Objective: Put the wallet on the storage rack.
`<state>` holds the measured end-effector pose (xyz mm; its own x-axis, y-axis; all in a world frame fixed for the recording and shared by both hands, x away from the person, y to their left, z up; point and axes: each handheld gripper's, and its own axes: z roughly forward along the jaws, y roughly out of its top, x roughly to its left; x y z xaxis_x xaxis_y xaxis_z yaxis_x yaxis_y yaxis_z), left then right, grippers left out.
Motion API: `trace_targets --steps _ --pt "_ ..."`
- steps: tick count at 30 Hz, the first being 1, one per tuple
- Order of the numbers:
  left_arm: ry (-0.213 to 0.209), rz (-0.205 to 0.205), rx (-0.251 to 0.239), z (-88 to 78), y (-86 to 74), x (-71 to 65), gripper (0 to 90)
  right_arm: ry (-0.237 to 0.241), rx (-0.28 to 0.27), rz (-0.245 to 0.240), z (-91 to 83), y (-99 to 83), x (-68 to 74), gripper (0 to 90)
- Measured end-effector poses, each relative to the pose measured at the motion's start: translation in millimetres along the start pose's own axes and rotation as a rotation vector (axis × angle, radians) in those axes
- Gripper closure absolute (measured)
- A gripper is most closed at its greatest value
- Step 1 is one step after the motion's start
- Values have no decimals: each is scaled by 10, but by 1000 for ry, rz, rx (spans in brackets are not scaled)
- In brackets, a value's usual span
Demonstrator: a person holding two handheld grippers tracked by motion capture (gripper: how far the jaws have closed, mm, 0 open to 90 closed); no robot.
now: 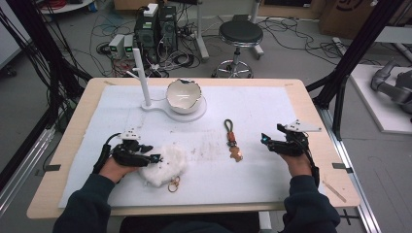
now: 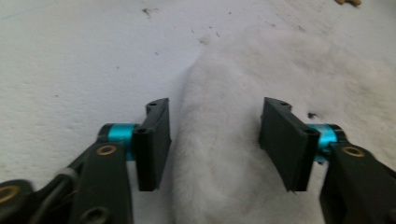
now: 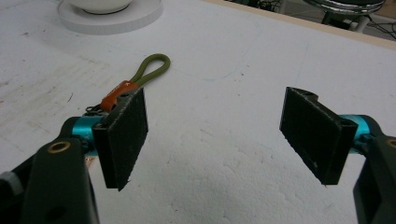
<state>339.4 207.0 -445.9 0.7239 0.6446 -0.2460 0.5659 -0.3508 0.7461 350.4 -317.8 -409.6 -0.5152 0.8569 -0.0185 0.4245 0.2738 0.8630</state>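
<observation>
Two tools spread: left tool point(image 2: 215, 140) straddling white fur pom-pom point(image 1: 163, 164), lower left; right tool point(image 3: 215, 140) empty. Pom-pom judged soft, light, compressible; best pinched mid-fluff, gold ring point(image 1: 173, 185) avoided.

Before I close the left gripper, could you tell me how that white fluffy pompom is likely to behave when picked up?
The pompom looks like soft fur, so it will probably squash between the left gripper pads. It likely weighs little. Its gold ring would probably dangle.
</observation>
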Motion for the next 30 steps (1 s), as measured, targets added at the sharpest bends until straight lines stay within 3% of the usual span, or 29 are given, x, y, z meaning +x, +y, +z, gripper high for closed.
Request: trace_targets --steps 6,9,10,16,21,23,26,29,30 --pt "-1 16 -1 -14 6 -18 701 5 0 0 7 5 13 236" --pt "-8 -10 -69 -58 27 -14 784 12 -1 1 11 9 24 237" --pt "-8 -10 -69 -58 27 -14 791 14 -2 -1 11 11 26 236" --pt "-6 -9 -240 -166 136 -84 805 36 -7 1 18 22 49 237" --pt "9 27 -326 -213 191 -153 809 80 -19 1 44 53 119 236" --pt "10 31 -342 -217 204 -167 810 107 -25 -3 61 77 167 236" --pt "2 73 -401 -231 254 -235 811 161 -36 -4 112 118 261 236" --pt "0 94 -414 -223 281 -277 811 201 -40 -12 162 152 343 236" --pt "-5 116 -418 -200 306 -320 811 250 -37 -26 218 199 468 236"
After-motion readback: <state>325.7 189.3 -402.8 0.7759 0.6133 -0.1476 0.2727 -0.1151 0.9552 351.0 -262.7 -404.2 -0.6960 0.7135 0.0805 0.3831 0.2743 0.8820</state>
